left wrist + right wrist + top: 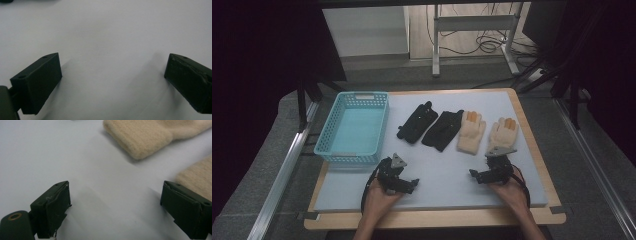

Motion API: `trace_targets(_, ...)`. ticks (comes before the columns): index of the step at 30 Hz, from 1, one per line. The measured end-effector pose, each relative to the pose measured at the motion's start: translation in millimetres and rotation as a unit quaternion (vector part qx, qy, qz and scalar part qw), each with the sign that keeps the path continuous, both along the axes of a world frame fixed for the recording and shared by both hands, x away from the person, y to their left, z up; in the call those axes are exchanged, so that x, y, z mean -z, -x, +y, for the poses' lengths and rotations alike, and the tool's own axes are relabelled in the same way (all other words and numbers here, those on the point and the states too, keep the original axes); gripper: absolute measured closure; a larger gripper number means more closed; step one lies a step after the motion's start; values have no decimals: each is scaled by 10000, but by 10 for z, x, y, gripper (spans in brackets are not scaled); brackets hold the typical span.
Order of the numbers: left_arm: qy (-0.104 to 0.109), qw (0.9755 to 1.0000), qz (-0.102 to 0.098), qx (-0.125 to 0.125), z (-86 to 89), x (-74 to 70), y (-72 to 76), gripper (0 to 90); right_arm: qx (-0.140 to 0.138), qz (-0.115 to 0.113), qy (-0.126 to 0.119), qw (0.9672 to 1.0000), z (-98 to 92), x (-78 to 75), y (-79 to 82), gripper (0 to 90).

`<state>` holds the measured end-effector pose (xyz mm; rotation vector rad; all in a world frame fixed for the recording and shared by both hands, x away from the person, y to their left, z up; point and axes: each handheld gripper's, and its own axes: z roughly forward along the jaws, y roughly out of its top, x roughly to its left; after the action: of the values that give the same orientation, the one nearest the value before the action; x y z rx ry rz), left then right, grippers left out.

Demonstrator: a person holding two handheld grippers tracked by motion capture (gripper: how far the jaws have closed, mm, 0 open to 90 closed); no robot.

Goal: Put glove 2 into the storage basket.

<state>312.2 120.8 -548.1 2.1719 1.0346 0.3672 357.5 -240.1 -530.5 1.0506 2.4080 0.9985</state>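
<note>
Right now the right gripper (475, 174) sits with its jaws wide, just beside two fuzzy cream gloves (471, 131) with orange fingertips, near the desk's right edge. The left gripper (411, 184) is wide too, over bare white mat (442, 175).

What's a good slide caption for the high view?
Open hand-held grippers rest near two black gloves, two cream gloves, blue basket.
</note>
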Motion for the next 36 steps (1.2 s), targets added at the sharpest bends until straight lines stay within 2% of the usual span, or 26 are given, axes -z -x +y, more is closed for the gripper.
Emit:
trace_targets(5,-2,10000,-2,0,0,0,0,15,-106,125,-110,9998,67,-17,-19,94)
trace_targets(16,-9,10000,-1,-3,1,-2,1,16,-307,89,-202,9993,342,-172,-156,93)
trace_targets(22,-7,10000,-1,-2,2,-2,1,16,-383,106,-111,9991,493,-253,-288,104)
trace_targets(23,-7,10000,-1,-3,2,-2,1,16,-432,119,-235,9987,528,-286,-345,139)
trace_targets(26,-8,10000,0,-1,3,-2,1,16,-457,90,-295,9985,568,-323,-407,169)
trace_targets(29,-9,10000,0,-1,3,-2,1,16,-503,27,-263,9984,656,-383,-556,233)
trace_targets(31,-9,10000,0,-1,3,-2,1,16,-490,5,-242,9985,679,-394,-596,252)
trace_targets(32,-9,10000,-1,-1,3,-2,1,16,-482,-22,-174,9987,731,-411,-689,297)
trace_targets(33,-9,10000,0,-1,3,-2,1,16,-482,-22,-174,9987,731,-411,-689,297)
trace_targets(36,-18,10000,1,4,5,-2,0,16,-444,-9,-76,9990,794,-416,-804,371)
